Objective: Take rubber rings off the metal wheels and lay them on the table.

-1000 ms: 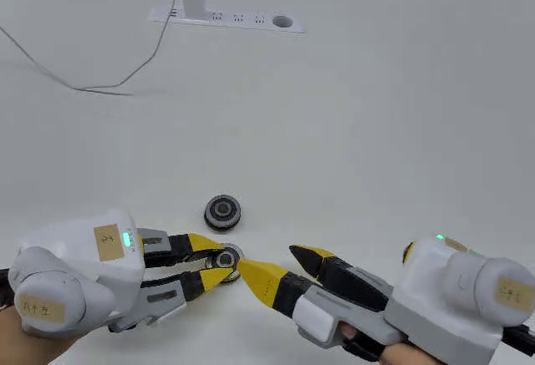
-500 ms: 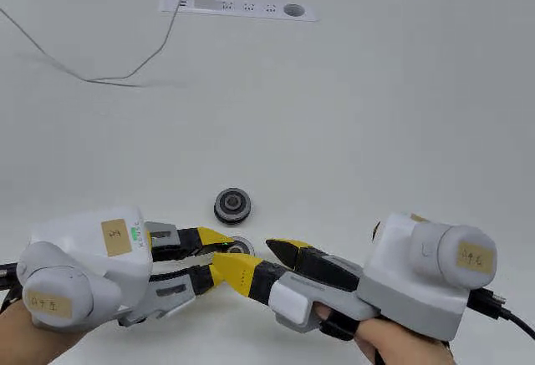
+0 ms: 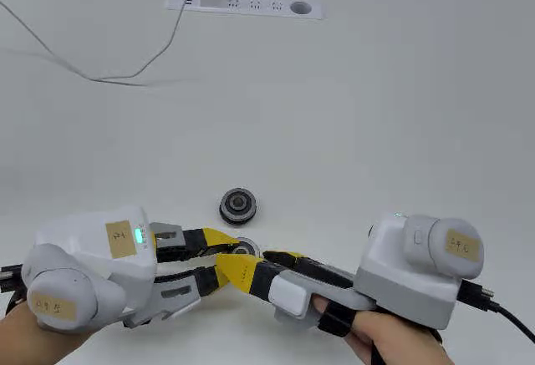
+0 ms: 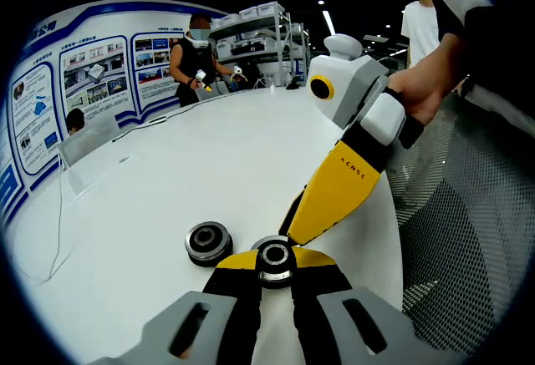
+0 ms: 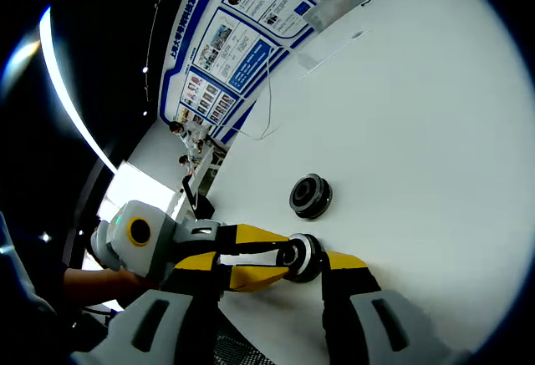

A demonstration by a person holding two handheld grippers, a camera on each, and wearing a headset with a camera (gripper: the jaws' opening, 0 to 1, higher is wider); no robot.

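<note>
1. What's changed over the last second: the right gripper (image 3: 252,260) was sat off to one side of the held wheel (image 3: 244,248) with its jaws wide apart. It's now been brought right in and its jaws narrowed around that wheel. The slight shift of the power strip (image 3: 242,3) in the head view is put down to the headset moving, not the strip
2. What that means, as a guess: the approach is done and the peeling step is about to start. One gripper is used as a vice and the other is lined up to work the rubber ring off. The ring is judged to be still on, since the wheel looks whole in both gripper views
3. The left gripper (image 4: 276,263) is clenched on the held wheel (image 4: 274,258), which is pinched right at the yellow tips, one jaw on each side. It's kept low over the table (image 3: 376,131); whether it's resting on it or lifted can't be told
4. In the right gripper view the same wheel (image 5: 303,256) is seen between the right gripper's (image 5: 299,270) own jaws, near the tips. In the left gripper view one yellow jaw is seen up against the rim. Whether anything is actually being squeezed by that pair can't be told
5. The second wheel (image 3: 238,205) is lying flat on the table just beyond the tips, apart from both grippers
</note>
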